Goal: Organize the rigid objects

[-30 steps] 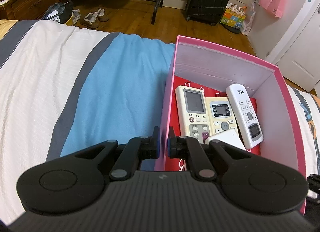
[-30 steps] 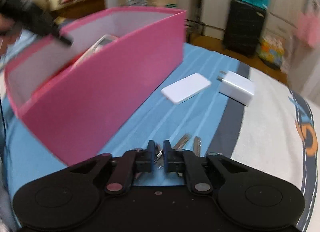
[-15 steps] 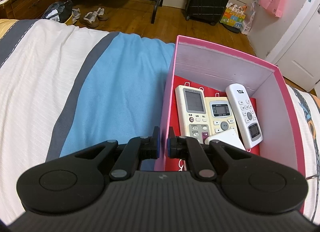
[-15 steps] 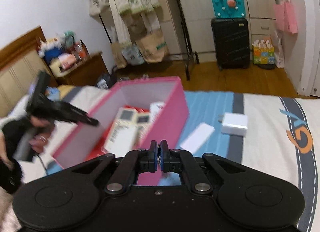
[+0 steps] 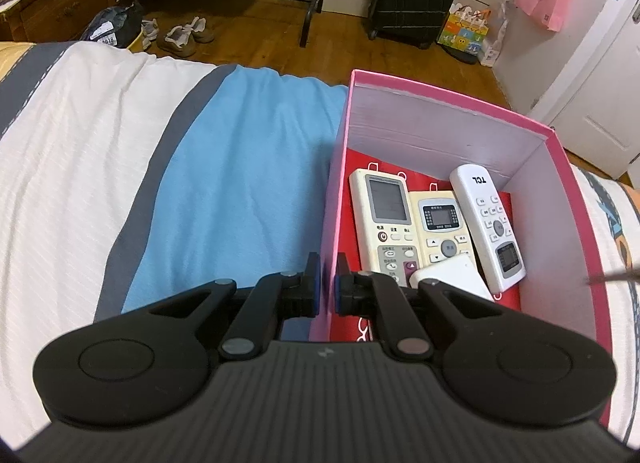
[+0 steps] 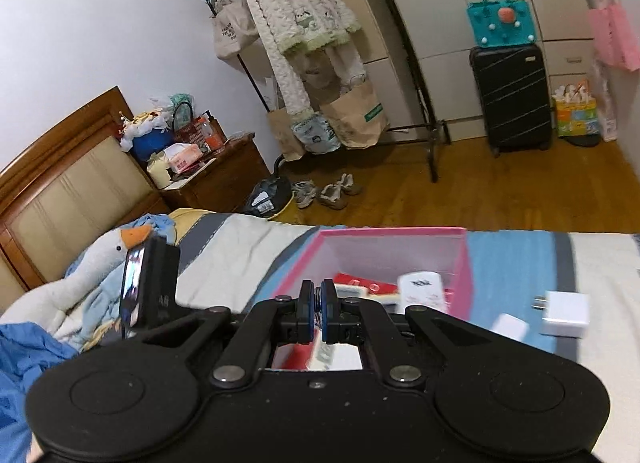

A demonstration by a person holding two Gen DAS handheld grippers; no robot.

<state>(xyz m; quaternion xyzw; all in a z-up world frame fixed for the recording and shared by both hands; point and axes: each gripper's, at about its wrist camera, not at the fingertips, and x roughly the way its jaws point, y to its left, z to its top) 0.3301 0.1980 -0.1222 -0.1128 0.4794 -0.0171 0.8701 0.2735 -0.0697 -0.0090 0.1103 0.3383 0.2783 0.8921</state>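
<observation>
The bed (image 5: pixel 120 167) carries the pink box (image 5: pixel 440 99), which stands on the blue stripe of the cover and holds most of the sorted items: a large white remote (image 5: pixel 386 219), a cream remote (image 5: pixel 442 227), and a white TCL remote (image 5: pixel 490 223) lie side by side on the red lining, with a small white block (image 5: pixel 456 275) resting across their near ends. The task therefore appears well advanced but not complete. In the right wrist view two items lie on the bed just outside the box: a white charger (image 6: pixel 566 309) with its prongs toward the box, and a flat white pack (image 6: pixel 512 326) beside it. The left gripper (image 5: pixel 328 283) has its jaws clamped on the near left wall of the box, one finger outside and one inside. The right gripper (image 6: pixel 318 317) has its jaws nearly together on a small metal object, apparently a key ring (image 6: pixel 318 297); its identity cannot be confirmed from this view. A thin dark tip enters the left wrist view at the right edge above the box wall. Compared with one second ago, the left gripper and the box contents are unchanged. The right gripper has risen from low beside the box, where keys lay on the cover, to a position above the near end of the box. Remaining steps, as judged: release the held item into the box, then transfer the charger and the pack.
</observation>
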